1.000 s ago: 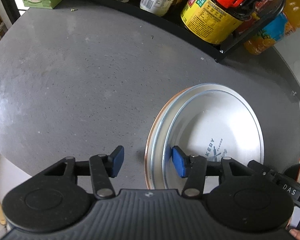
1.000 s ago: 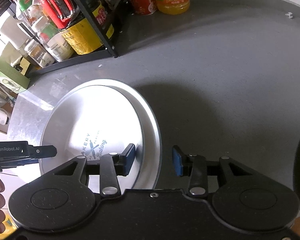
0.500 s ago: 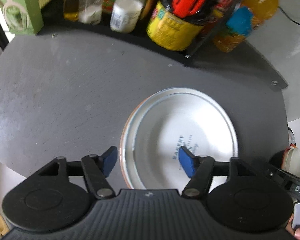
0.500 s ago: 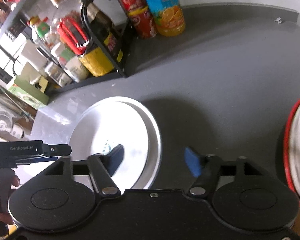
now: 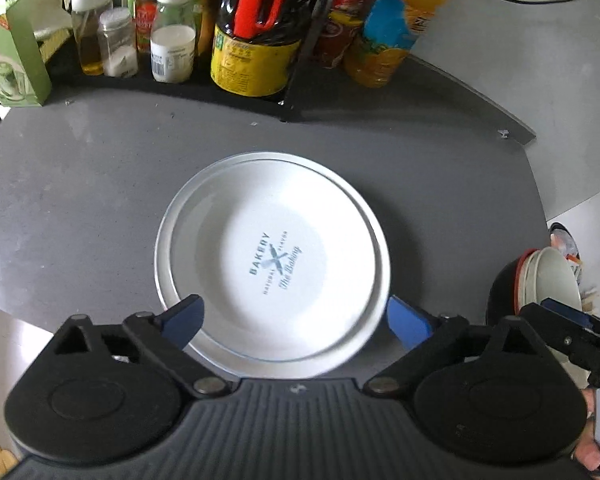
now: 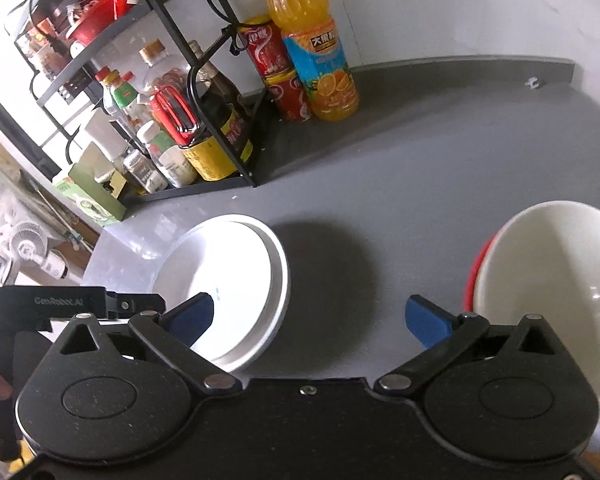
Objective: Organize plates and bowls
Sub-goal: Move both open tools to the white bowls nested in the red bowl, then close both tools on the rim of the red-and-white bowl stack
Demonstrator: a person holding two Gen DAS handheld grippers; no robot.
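Two white plates (image 5: pixel 276 256) lie stacked on the grey counter, the top one printed with a bakery logo; the same plates (image 6: pixel 236 276) show at lower left in the right wrist view. My left gripper (image 5: pixel 294 318) hangs open above their near rim, holding nothing. A white bowl (image 6: pixel 552 292) nested in a red bowl (image 6: pixel 478 276) stands at the counter's right end, also seen as the bowl stack (image 5: pixel 540 276) at the far right. My right gripper (image 6: pixel 308 318) is open and empty over bare counter between plates and bowls.
A black wire rack (image 6: pixel 204 120) with sauce bottles and jars lines the back left. An orange juice bottle (image 6: pixel 316 48) and red cans (image 6: pixel 276 72) stand by the wall. A green box (image 5: pixel 12 64) sits at the far left. The counter edge (image 5: pixel 4 304) runs near my left gripper.
Both grippers have pulled back and up from the plates' rims and opened wider. The plates now lie flat and free. The bowl stack has come into the right wrist view.
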